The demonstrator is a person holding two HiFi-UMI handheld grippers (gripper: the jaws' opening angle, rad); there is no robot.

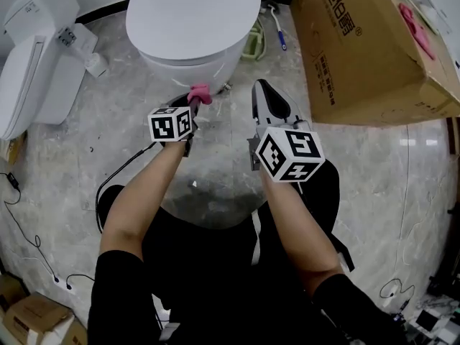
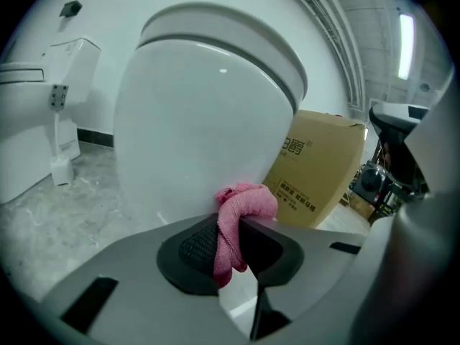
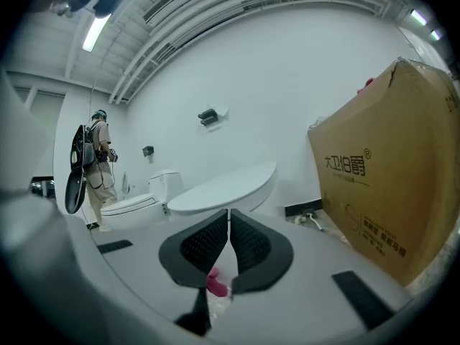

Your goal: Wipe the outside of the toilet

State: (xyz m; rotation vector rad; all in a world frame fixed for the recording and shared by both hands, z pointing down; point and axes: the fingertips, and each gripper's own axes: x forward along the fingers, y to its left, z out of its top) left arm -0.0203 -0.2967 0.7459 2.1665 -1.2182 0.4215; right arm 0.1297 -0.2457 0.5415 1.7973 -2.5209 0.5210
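Black short sleeves (image 1: 118, 268) are worn. The left gripper (image 1: 190, 105) and right gripper (image 1: 261, 90) are built grey with black ribbed pads (image 3: 205, 246), each topped by a white cube (image 1: 290, 152) of black square markers.

Pink cloth (image 2: 243, 205), bunched and pinched in my left claw (image 2: 231, 230), sits lower centre, just beside the glossy white toilet bowl (image 2: 194, 128).

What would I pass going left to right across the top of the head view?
Left toilet → middle toilet → blue-handled tool → box.
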